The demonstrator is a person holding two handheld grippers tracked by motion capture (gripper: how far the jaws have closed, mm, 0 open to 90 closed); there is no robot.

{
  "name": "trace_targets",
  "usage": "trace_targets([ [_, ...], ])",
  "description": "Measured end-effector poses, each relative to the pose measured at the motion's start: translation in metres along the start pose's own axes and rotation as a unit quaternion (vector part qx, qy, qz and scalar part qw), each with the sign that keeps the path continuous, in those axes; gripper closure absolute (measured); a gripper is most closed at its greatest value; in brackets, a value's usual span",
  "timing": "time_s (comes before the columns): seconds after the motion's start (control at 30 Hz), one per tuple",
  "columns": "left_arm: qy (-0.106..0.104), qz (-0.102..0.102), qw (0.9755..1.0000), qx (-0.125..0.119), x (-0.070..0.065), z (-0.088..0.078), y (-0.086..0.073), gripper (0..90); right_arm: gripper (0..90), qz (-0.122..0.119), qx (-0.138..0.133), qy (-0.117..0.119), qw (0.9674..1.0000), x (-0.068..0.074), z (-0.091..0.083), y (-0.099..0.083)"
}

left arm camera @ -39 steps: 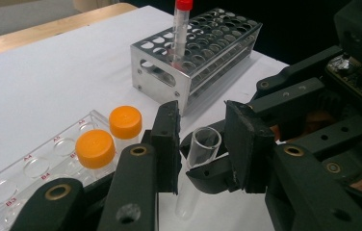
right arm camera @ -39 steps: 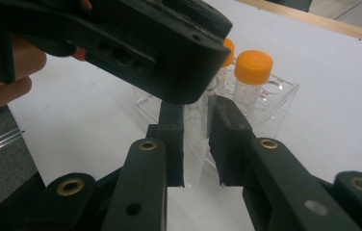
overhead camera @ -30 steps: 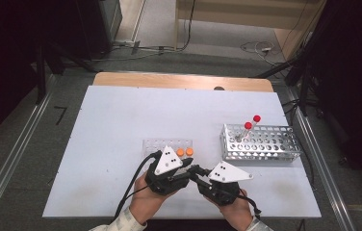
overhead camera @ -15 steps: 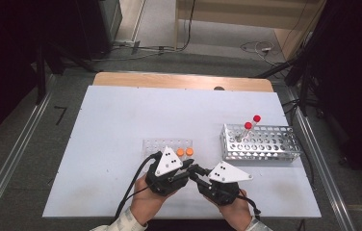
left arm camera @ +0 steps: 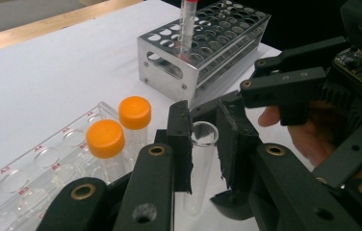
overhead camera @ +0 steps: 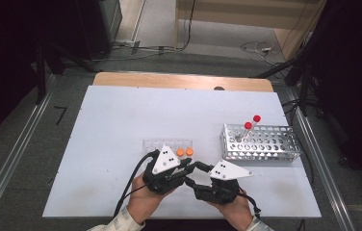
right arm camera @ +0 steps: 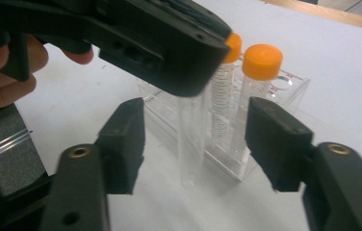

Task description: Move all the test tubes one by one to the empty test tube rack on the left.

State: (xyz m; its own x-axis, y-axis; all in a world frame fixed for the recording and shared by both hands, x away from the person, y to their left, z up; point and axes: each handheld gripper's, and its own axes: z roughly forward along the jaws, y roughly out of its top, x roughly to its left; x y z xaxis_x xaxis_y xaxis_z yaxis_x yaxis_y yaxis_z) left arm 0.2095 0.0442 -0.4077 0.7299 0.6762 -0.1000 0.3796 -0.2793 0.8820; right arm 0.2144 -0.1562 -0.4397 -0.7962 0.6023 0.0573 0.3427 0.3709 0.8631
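Observation:
A clear open-topped tube point(left arm camera: 199, 166) stands upright, and my left gripper point(left arm camera: 203, 142) is shut on it just below the rim. My right gripper point(right arm camera: 200, 139) has just been opening. Its pads point(right arm camera: 126, 139) stand wide on either side of the same tube point(right arm camera: 191, 144) without touching it. In the high view both grippers meet tip to tip near the table's front edge, left gripper point(overhead camera: 187, 168) and right gripper point(overhead camera: 197, 169). Just behind them a clear plastic rack point(overhead camera: 155, 145) holds two orange-capped tubes point(overhead camera: 185, 152).
A metal rack point(overhead camera: 265, 144) stands to the right with two red-capped tubes point(overhead camera: 248, 126) at its back left. The white table point(overhead camera: 121, 115) stretches away to the left and back, ending in a wooden strip point(overhead camera: 169, 81).
Both hands have kept their place near the front edge. At this distance nothing else visibly differs in the high view.

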Motion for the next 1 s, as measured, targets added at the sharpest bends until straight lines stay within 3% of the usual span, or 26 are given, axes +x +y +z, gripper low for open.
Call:
trace_targets([
  [0.07,0.0,-0.002,1.0,0.0,0.002,-0.002,0.0,77.0,29.1,0.003,0.0,-0.002,1.0,-0.002,-0.001,0.0],
  [0.23,-0.004,-0.008,0.9999,0.006,0.008,-0.007,0.001,76.9,26.1,0.013,-0.003,-0.009,0.9999,-0.01,-0.006,0.0],
  [0.6,0.005,-0.014,0.9999,0.008,0.021,-0.019,0.004,76.9,24.2,0.023,-0.001,-0.022,0.9995,-0.022,-0.013,-0.005],
  [1.0,0.021,-0.023,0.9995,-0.004,0.033,-0.032,0.009,76.9,24.2,0.029,-0.002,-0.036,0.9989,-0.03,-0.014,-0.006],
])
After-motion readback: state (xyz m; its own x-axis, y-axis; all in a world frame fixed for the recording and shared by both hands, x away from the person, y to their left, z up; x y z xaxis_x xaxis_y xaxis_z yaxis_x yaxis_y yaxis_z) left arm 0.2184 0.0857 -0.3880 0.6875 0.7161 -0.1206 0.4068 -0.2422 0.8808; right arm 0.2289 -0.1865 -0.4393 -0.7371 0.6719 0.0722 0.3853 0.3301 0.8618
